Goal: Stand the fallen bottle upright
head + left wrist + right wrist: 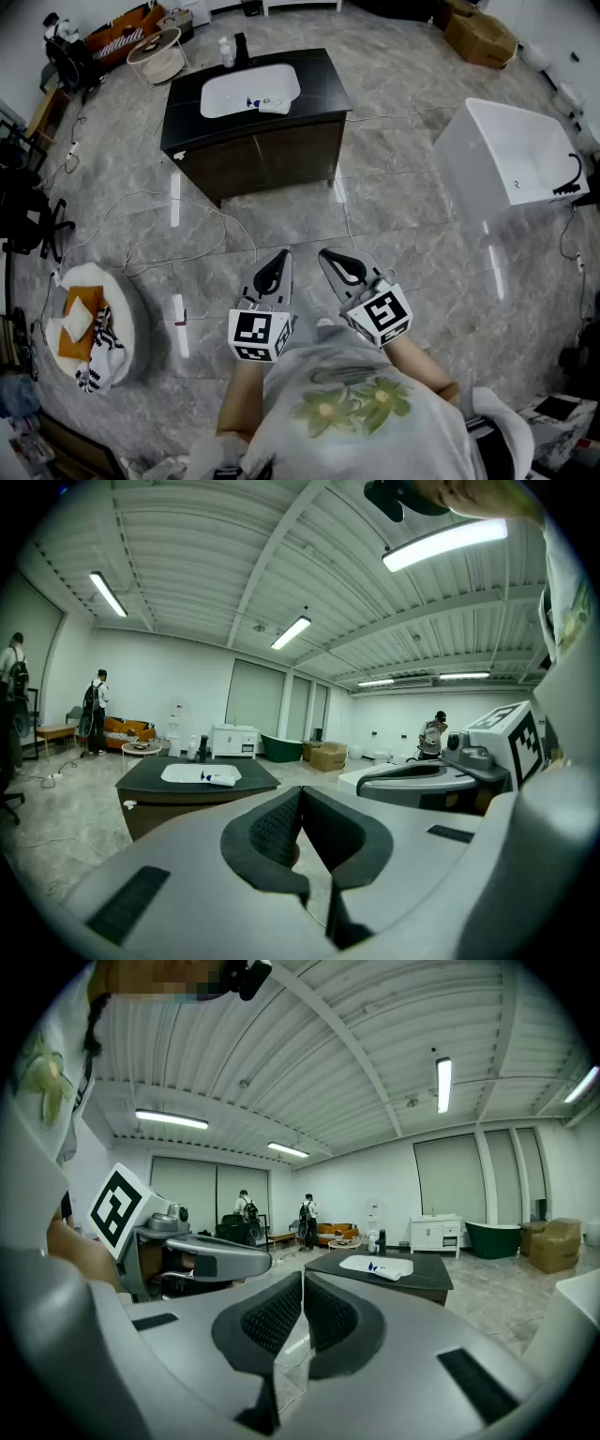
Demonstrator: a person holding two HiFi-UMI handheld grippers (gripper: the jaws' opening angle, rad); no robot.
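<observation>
A white bottle with blue print [272,101] lies on its side in the white basin [225,94] of a dark vanity cabinet [323,89], far ahead of me. The same bottle [222,778] shows small in the left gripper view, and as the fallen bottle [384,1271] in the right gripper view. My left gripper [279,260] and right gripper [330,255] are held side by side over the marble floor, well short of the cabinet. Both are shut with nothing between the jaws, as the left gripper [302,794] and right gripper [303,1279] views show.
A small upright bottle [226,52] and a black faucet [241,47] stand at the back of the counter. A white bathtub [511,155] is at the right and cardboard boxes [480,37] behind it. A round white cushion [127,323] and cables [141,202] lie at the left.
</observation>
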